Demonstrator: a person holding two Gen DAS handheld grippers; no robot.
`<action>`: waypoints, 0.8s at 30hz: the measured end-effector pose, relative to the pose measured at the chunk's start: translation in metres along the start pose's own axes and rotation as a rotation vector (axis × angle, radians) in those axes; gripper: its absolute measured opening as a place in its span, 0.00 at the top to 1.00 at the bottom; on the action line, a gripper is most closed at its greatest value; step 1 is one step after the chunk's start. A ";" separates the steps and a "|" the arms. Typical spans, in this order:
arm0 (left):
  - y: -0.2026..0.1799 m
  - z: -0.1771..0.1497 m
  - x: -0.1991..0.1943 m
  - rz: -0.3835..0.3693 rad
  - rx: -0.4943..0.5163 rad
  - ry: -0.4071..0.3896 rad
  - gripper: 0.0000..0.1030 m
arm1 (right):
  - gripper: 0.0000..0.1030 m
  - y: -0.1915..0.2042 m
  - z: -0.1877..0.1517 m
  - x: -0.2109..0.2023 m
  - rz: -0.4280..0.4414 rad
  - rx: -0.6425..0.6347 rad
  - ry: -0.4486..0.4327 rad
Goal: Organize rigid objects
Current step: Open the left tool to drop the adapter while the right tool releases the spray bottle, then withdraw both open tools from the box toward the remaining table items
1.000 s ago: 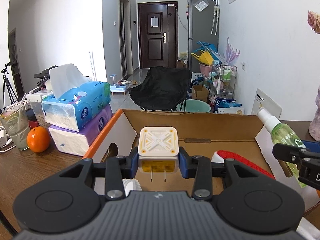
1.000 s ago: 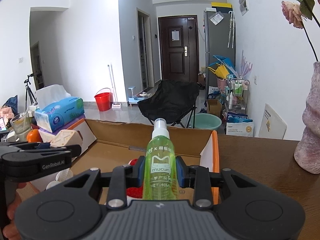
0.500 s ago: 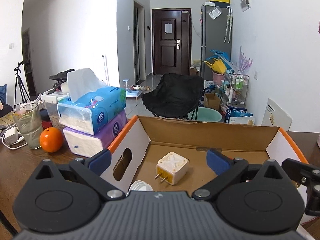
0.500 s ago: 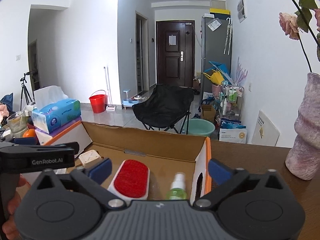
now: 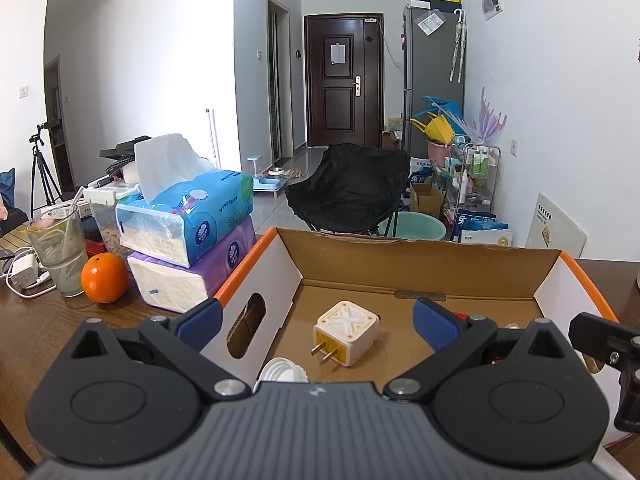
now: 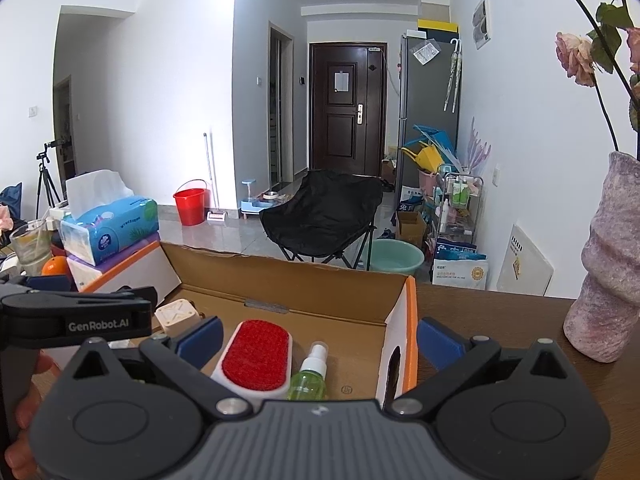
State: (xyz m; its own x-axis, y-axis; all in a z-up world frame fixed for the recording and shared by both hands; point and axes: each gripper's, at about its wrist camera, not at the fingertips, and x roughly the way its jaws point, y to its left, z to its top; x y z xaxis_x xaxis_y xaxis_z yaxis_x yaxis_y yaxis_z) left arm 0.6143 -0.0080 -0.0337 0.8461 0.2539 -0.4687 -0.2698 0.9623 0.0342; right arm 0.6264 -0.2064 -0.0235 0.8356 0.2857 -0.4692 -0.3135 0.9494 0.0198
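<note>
Inside the cardboard box [image 5: 424, 256] on the wooden table [image 6: 492, 320], two items now lie free that a second ago were each pinched in a tool: the white plug adapter [image 5: 346, 334] rests on the box floor toward its left side, prongs facing the camera, and the green spray bottle [image 6: 310, 376] lies near the right wall, just beside the red-faced brush [image 6: 256, 354]. The left gripper [image 5: 316, 318] and right gripper [image 6: 318, 332] have both just been opening; their jaws now stand fully spread with nothing pressed between the pads. Judgement: both placements are complete and the tools are free for the next item. A white ribbed cap [image 5: 282, 370] sits at the near edge of the box, partly hidden. The orange-trimmed walls rise on both sides, so the tools must lift clear before moving sideways. Stacked tissue packs [image 5: 188, 236] crowd the left wall; a vase [image 6: 604, 256] stands on the right, apart from the box.
</note>
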 end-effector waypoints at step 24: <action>-0.004 -0.005 -0.038 -0.011 0.015 -0.043 0.00 | 0.00 0.005 -0.011 -0.042 -0.030 -0.019 -0.052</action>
State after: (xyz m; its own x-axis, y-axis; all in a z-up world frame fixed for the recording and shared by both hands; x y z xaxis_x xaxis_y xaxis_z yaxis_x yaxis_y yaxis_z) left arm 0.5805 -0.0222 -0.0204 0.8680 0.2469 -0.4309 -0.2535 0.9664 0.0430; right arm 0.5848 -0.2152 -0.0137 0.8670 0.2635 -0.4228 -0.2955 0.9553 -0.0105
